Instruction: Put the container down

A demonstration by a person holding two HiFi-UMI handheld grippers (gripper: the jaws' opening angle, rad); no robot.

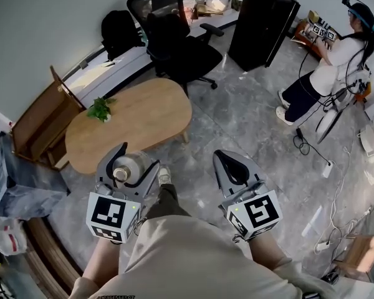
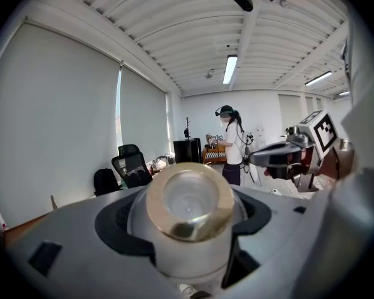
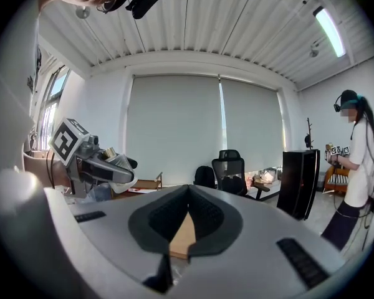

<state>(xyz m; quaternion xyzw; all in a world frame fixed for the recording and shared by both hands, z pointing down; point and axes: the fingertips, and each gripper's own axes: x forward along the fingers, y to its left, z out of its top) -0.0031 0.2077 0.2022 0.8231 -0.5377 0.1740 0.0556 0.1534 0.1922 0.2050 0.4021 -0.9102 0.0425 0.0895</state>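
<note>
The left gripper [image 1: 128, 162] and right gripper [image 1: 234, 162] are pale grey moulded shells with black ribbed jaw linings. Each carries a white cube [image 1: 111, 216] printed with black square markers. The person wears a beige top [image 1: 193, 260], dark trousers [image 1: 166, 202], a pale shoe [image 1: 164, 176] and a black head camera [image 3: 143, 0].

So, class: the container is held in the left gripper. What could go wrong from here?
1. The container in the left gripper seems short of the wooden table; opening now would likely drop it onto the floor.
2. A small plant stands on the table; a careless set-down could knock it.
</note>
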